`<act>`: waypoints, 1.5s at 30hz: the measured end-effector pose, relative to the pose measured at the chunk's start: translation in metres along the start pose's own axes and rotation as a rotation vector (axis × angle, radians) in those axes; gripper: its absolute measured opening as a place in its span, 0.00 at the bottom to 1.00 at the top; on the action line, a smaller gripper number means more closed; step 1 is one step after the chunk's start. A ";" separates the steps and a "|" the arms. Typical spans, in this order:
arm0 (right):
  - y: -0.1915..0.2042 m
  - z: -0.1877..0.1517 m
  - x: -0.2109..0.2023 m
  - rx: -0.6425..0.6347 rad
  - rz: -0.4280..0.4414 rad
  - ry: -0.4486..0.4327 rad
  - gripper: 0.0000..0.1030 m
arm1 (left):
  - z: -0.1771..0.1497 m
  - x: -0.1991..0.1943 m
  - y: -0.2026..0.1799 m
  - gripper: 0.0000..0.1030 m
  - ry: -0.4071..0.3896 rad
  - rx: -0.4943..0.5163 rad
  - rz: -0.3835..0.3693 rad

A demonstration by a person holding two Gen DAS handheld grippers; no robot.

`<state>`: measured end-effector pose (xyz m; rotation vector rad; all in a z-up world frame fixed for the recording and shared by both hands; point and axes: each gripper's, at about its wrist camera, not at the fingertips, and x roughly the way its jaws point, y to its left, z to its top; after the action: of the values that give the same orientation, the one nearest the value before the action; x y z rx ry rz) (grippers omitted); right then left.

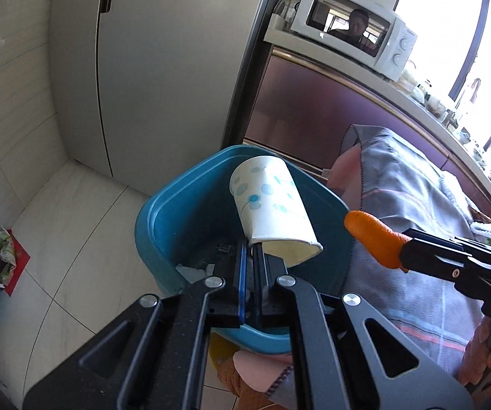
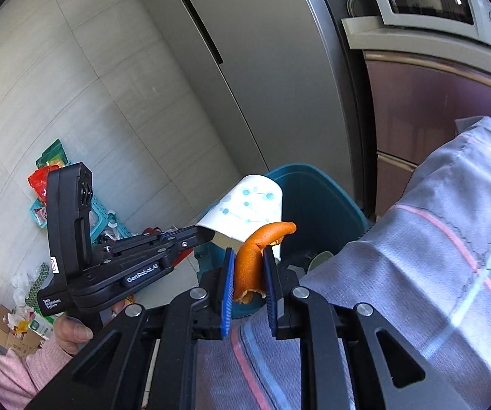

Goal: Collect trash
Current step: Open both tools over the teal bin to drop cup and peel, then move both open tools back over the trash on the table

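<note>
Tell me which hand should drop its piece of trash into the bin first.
Left, probably. The left gripper pinches the paper cup by its rim directly over the open blue bin. The right gripper holds the orange peel beside the bin, over the cloth.

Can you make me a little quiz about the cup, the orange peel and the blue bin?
1. True or false: the left gripper pinches the paper cup by its rim.
2. What does the right gripper hold? A) a spoon B) orange peel C) nothing
3. Fill in: the cup hangs over the blue ____.

Key: 1 true. 2 B. 3 trash bin; there is already some rubbish at its bottom.
</note>
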<state>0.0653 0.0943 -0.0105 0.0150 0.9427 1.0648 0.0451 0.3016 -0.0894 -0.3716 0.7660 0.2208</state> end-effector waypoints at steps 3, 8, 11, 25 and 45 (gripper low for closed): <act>-0.001 0.001 0.011 0.022 0.002 0.014 0.15 | 0.003 0.012 -0.001 0.04 0.009 -0.001 0.018; 0.000 0.003 0.020 0.044 0.000 0.024 0.24 | 0.008 0.032 -0.003 0.09 0.029 -0.015 0.036; -0.001 0.000 0.015 0.041 0.000 0.008 0.31 | 0.007 0.043 -0.001 0.15 0.051 -0.029 0.029; -0.026 -0.016 -0.053 0.036 -0.049 -0.074 0.31 | 0.001 0.012 -0.032 0.29 -0.033 0.029 -0.068; -0.113 -0.075 -0.236 0.171 -0.416 -0.347 0.31 | -0.011 -0.006 -0.217 0.34 -0.019 0.360 -0.368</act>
<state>0.0639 -0.1716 0.0467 0.1354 0.6787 0.5706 0.1045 0.0990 -0.0394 -0.1622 0.6891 -0.2573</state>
